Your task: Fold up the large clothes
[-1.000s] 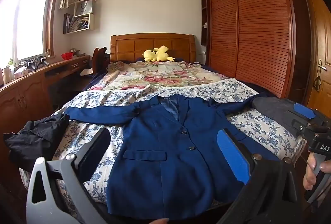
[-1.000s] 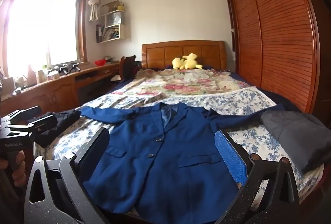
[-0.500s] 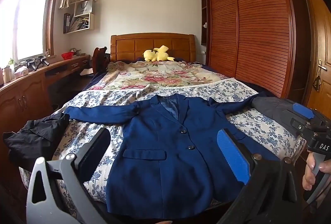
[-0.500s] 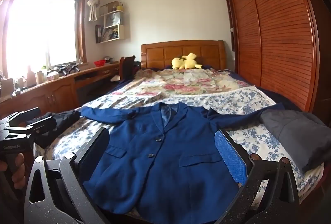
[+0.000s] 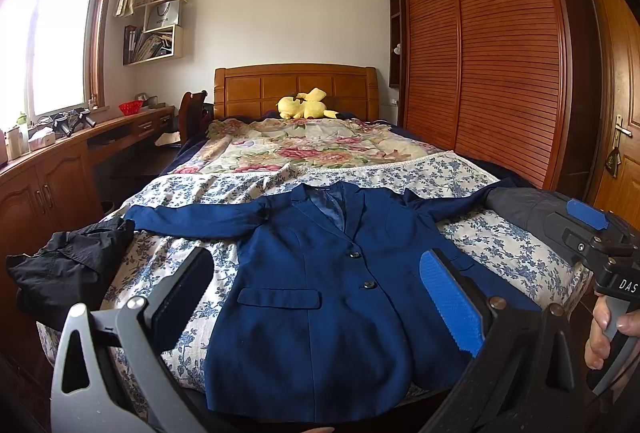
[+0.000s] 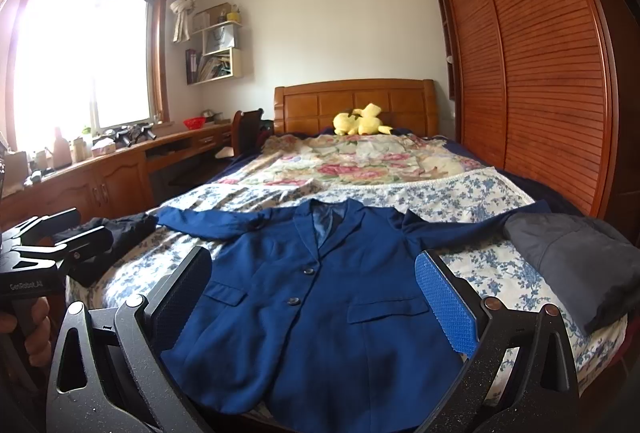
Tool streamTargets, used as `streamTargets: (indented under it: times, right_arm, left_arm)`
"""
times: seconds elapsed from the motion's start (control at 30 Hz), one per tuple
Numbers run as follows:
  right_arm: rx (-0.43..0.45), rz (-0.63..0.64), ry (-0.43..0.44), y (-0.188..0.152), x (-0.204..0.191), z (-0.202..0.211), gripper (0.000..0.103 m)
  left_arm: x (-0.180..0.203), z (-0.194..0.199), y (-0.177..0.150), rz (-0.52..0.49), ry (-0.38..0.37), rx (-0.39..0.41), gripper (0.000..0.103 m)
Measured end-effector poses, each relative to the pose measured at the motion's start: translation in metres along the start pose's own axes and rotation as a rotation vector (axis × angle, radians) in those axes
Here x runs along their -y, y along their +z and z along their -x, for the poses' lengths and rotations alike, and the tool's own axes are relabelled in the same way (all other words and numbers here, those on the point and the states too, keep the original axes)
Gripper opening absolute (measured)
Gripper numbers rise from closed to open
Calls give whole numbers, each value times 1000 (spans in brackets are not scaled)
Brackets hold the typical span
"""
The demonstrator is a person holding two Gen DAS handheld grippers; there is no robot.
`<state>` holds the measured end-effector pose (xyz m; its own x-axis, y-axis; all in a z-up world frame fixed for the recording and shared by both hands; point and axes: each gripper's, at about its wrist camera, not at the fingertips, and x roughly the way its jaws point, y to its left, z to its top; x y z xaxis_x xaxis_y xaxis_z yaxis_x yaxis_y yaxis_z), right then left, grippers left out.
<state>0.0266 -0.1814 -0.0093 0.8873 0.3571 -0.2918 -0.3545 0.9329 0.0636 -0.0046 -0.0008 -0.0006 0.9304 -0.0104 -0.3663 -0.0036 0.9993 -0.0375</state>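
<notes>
A navy blue suit jacket (image 5: 320,289) lies flat, front up and buttoned, on the foot of the bed, sleeves spread out to both sides; it also shows in the right wrist view (image 6: 320,297). My left gripper (image 5: 316,293) is open and empty, held above the jacket's lower front. My right gripper (image 6: 312,293) is open and empty, also above the jacket's lower half. Each gripper shows at the edge of the other's view: the right gripper (image 5: 596,245) and the left gripper (image 6: 48,249).
A black garment (image 5: 64,269) lies at the bed's left corner and a grey folded garment (image 6: 576,265) on the right sleeve's end. A yellow plush toy (image 5: 306,105) sits by the headboard. A wooden desk (image 5: 48,169) runs along the left, a slatted wardrobe (image 5: 500,65) along the right.
Both grippers have shifted only slightly; the jacket lies as before.
</notes>
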Motion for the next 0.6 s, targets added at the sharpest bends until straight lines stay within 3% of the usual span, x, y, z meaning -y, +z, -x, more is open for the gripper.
streamTargets:
  times: [0.6]
  right_arm:
    - [2,0,-1,-1,-1,1,103]
  left_arm:
    - [3,3,1,-5,3,9,103]
